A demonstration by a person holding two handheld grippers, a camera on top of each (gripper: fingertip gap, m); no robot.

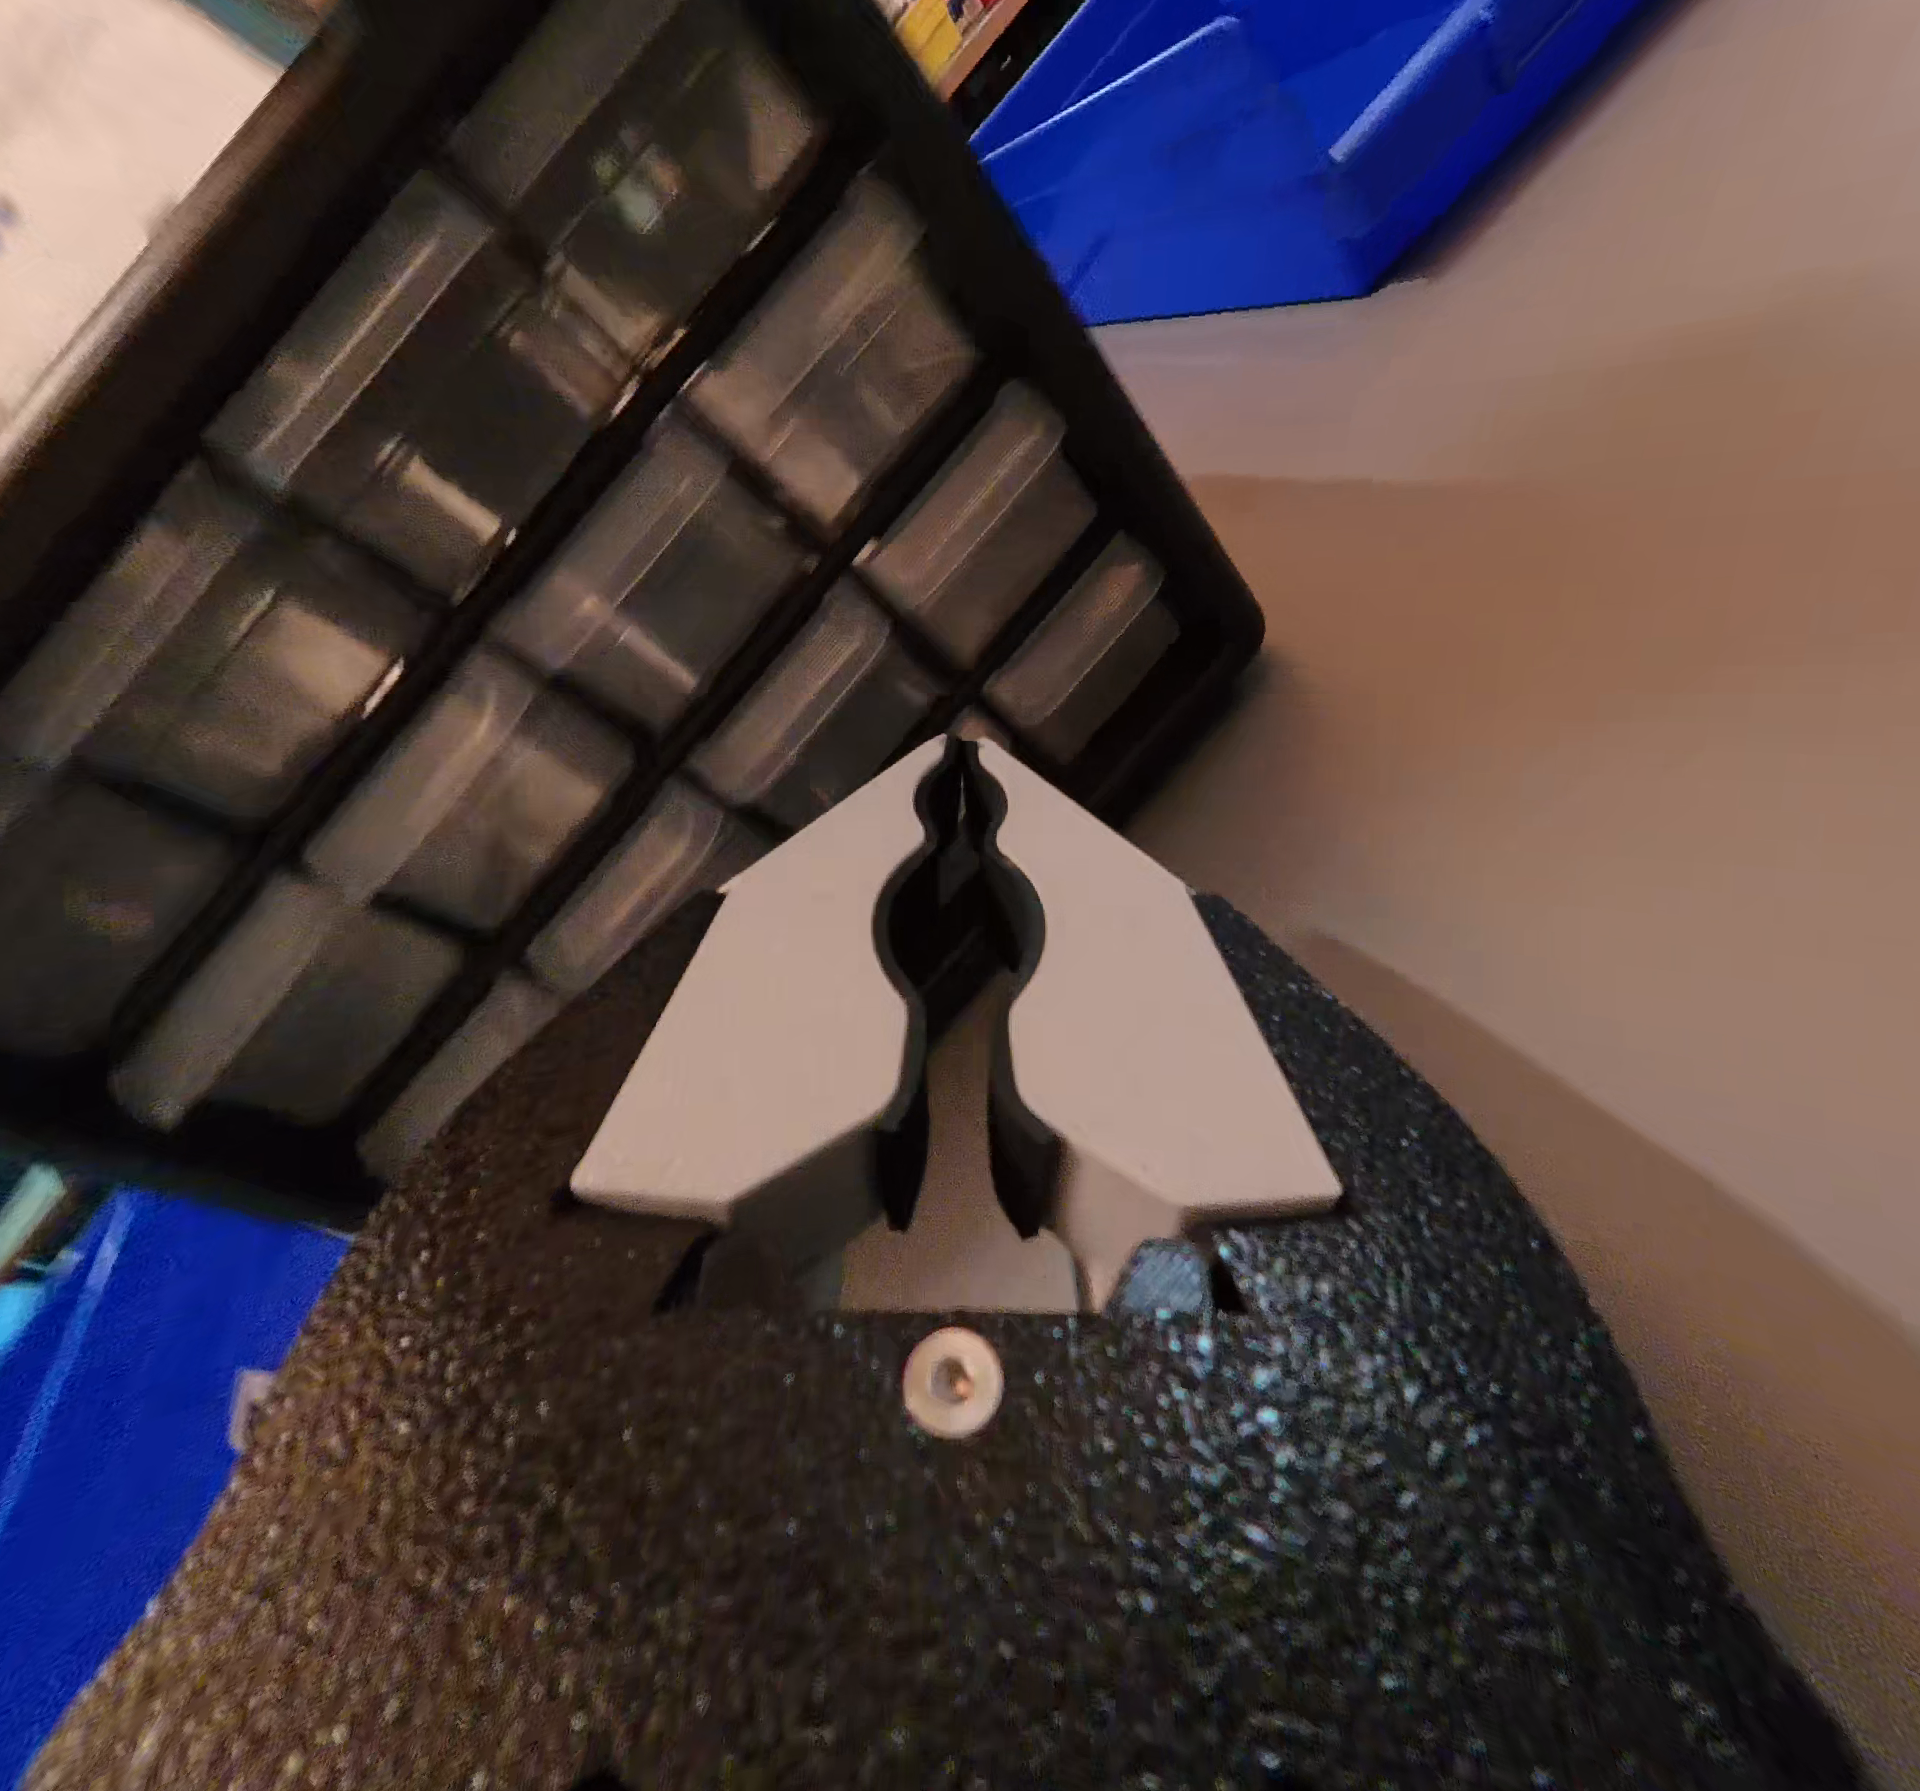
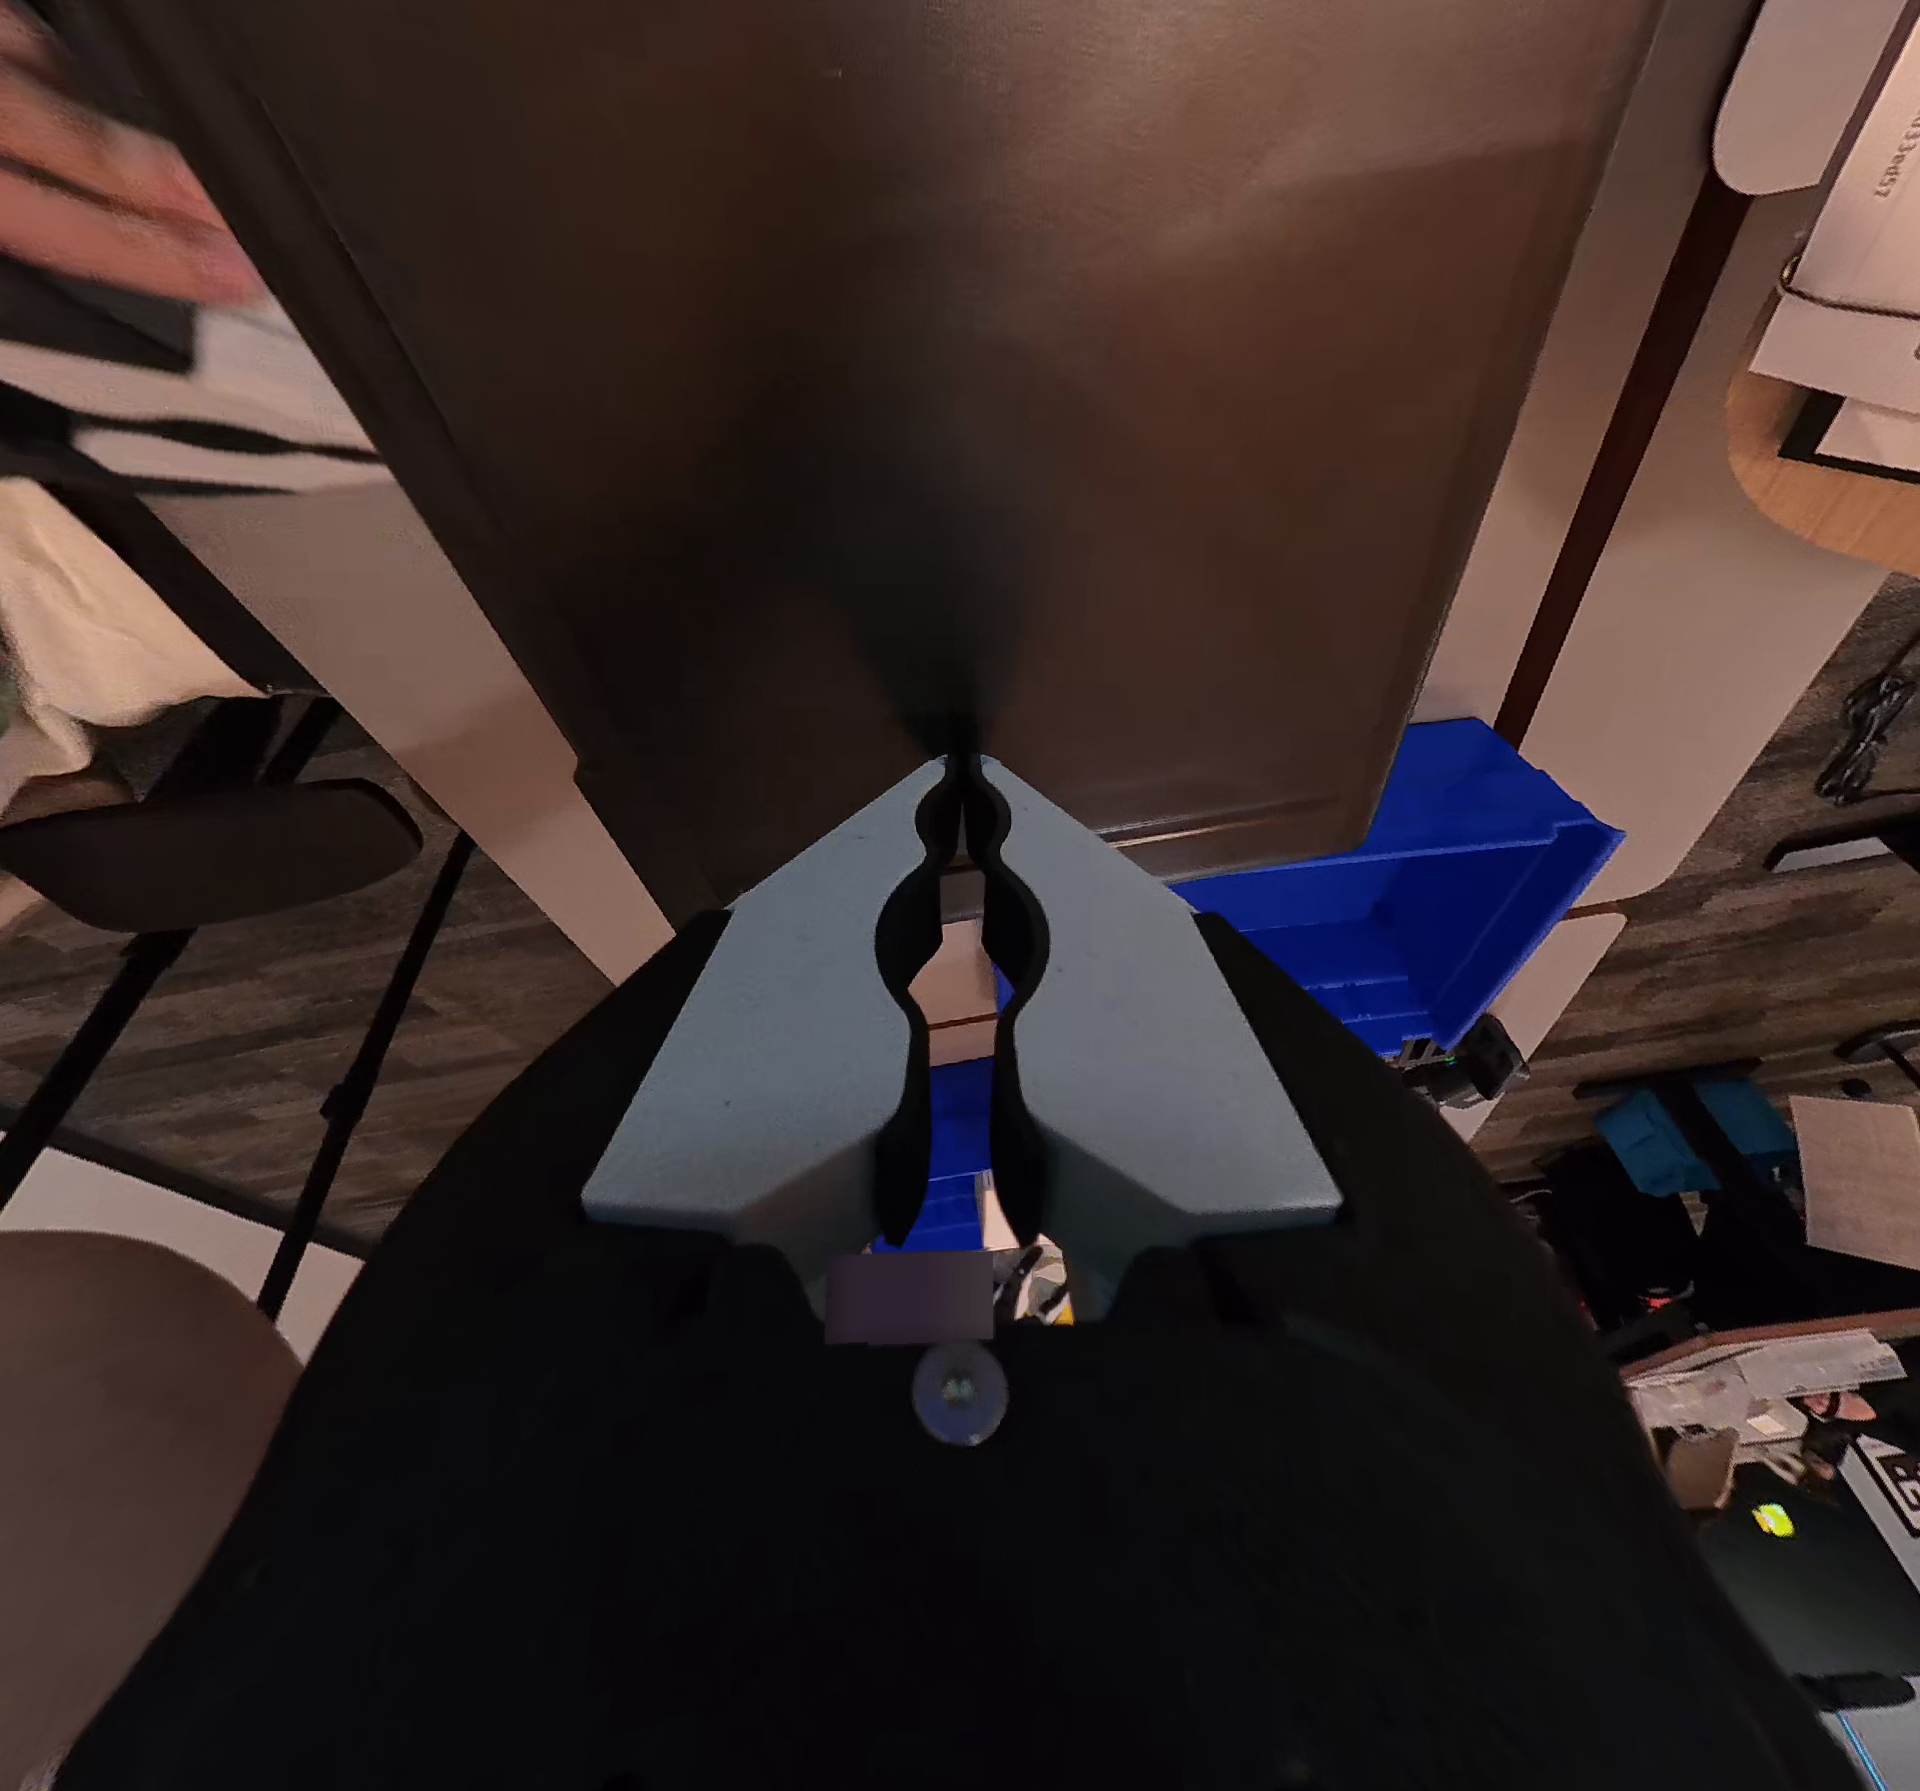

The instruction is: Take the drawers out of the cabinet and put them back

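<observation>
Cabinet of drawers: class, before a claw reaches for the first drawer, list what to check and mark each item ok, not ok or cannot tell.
1. Cabinet in the left wrist view: ok.
2. Visible drawers seated in their slots: ok.
3. Left claw open to grasp: not ok, shut.
4. Right claw open: not ok, shut.
5. Right claw facing the drawers: not ok, a plain dark panel fills its view.
6. Picture sharp enough to aim: not ok, blurred.

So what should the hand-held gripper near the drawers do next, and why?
Probably the left hand-held gripper should open a little. Its fingers are pressed together and hold nothing, and its tips sit right by the bottom-right drawer of the black cabinet. All the drawers look pushed in, so it must open before it can grab one.
</observation>
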